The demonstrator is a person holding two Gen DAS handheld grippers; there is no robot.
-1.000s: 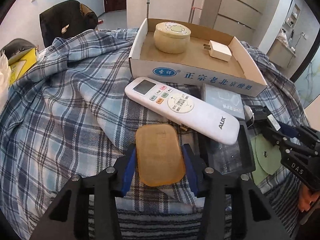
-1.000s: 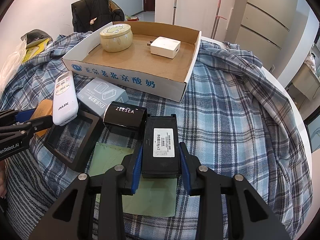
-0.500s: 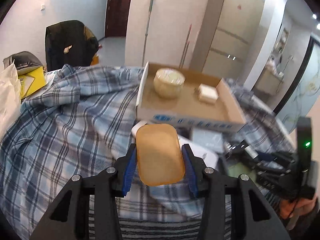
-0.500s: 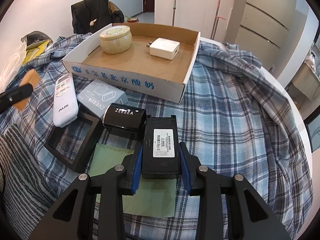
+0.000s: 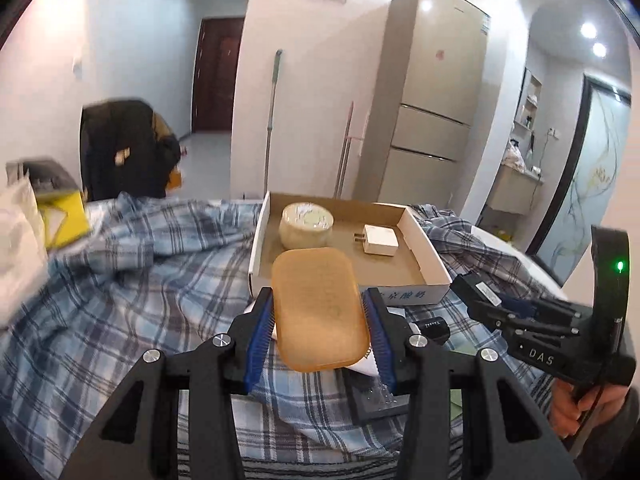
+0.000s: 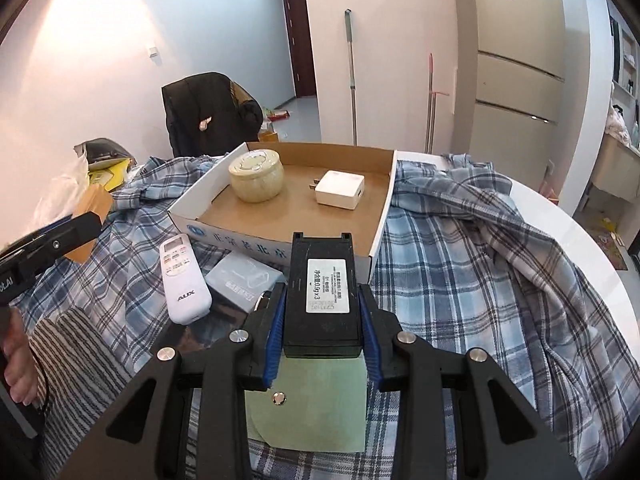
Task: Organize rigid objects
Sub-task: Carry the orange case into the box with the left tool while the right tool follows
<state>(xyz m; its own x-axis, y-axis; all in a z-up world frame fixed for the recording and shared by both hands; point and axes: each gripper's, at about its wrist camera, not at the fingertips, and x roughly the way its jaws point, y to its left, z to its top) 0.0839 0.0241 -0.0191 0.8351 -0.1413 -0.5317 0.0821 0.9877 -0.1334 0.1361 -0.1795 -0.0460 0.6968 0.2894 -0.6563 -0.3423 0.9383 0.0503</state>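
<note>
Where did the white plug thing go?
The white charger lies inside the cardboard box, toward its right side in the right wrist view, just right of the round cream tin and not touching it.

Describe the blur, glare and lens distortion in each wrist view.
Left wrist view: far left edge smeared, yellow bag and dark chair soft; ceiling spots flare; fridge bows. Right wrist view: sharp, warm glare on the upper-left wall; mop pole leans with fisheye curve.
</note>
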